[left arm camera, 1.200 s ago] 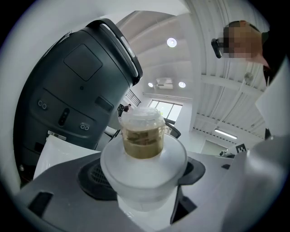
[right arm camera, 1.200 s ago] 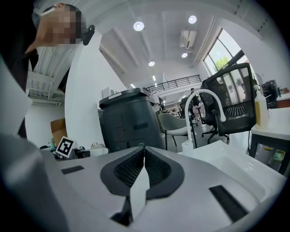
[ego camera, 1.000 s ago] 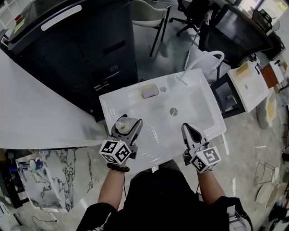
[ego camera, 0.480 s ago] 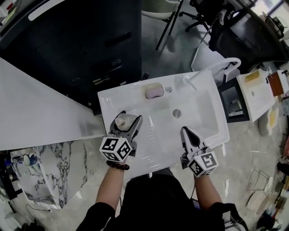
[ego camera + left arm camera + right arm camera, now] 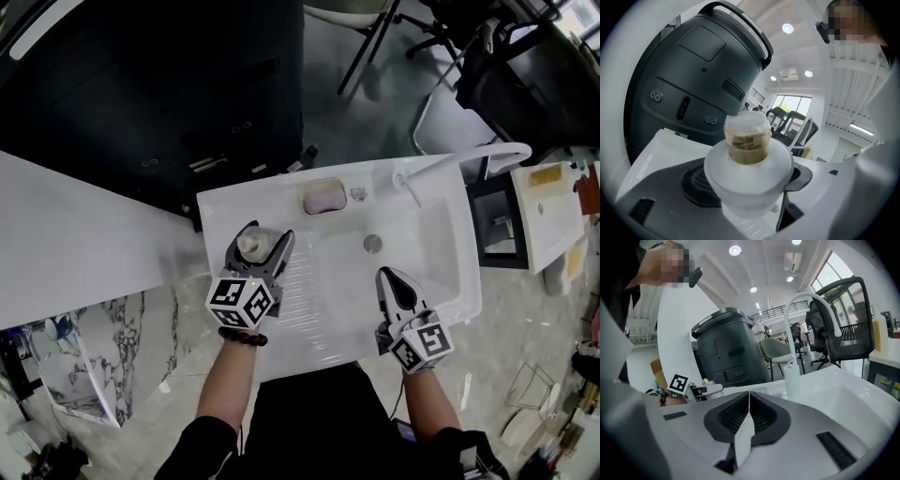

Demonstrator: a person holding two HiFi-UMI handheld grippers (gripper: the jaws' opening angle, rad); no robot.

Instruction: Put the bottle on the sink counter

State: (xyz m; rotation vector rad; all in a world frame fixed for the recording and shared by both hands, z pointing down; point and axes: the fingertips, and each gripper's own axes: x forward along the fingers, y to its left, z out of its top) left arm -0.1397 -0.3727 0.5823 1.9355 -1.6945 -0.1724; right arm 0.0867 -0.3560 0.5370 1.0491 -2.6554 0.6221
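A small white bottle (image 5: 251,245) with a pale cap sits upright between the jaws of my left gripper (image 5: 259,240), over the left part of the white sink counter (image 5: 220,214). In the left gripper view the bottle (image 5: 748,173) fills the middle, its clear cap showing a brownish inside, and my left gripper (image 5: 748,187) is shut on its body. My right gripper (image 5: 392,281) hovers over the sink's front right with its jaws together and nothing in them. In the right gripper view my right gripper (image 5: 748,401) shows the two pads touching.
A pink soap bar in a dish (image 5: 323,198) lies at the back of the sink, a drain (image 5: 372,244) in the basin, a white curved faucet (image 5: 469,159) at the back right. A large dark machine (image 5: 159,84) stands behind. A white panel (image 5: 75,244) runs at left.
Both grippers have sunk lower toward the sink and shifted a little; the left one still carries the bottle. The head view has swung, so the sink sits more squarely in it.
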